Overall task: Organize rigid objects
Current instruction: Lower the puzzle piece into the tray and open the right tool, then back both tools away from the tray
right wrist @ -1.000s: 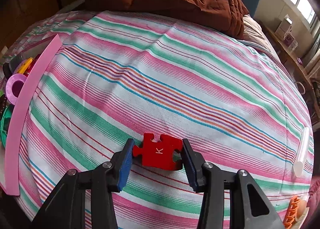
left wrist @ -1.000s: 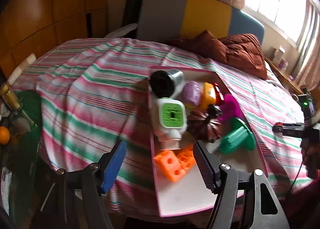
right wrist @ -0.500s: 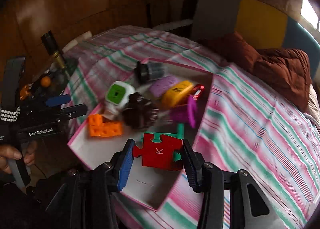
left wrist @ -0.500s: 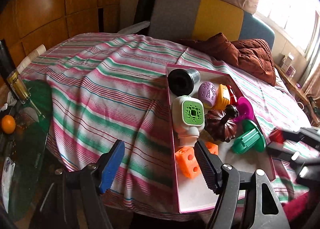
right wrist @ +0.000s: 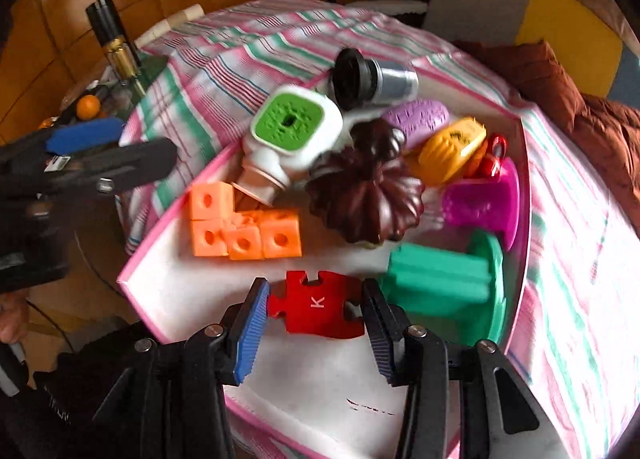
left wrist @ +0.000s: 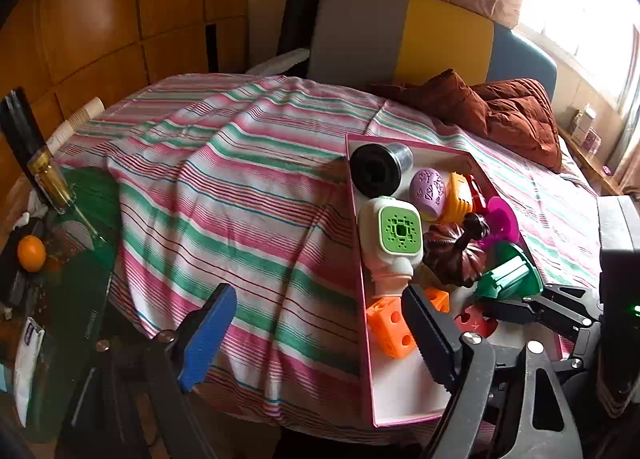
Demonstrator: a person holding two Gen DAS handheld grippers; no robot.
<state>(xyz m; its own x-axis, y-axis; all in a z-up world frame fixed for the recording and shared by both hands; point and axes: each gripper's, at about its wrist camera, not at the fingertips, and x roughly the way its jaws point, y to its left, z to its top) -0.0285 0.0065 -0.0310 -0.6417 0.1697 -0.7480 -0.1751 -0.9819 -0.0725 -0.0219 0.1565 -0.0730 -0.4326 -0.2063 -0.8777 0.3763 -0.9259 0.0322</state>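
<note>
Right claw (right wrist: 316,333) clamps our red K puzzle piece (right wrist: 318,309) over the pink tray (right wrist: 168,291), orange cubes (right wrist: 244,229) and green spool (right wrist: 444,283) crowding alongside (left claw (left wrist: 320,339), jaws just widening, grips nothing).

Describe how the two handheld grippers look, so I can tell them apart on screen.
They are alike: each is a black frame with silver screws. The right gripper has ribbed pads, one blue, one black. The left gripper has the same pair, and a green light glows on the right gripper's body.
</note>
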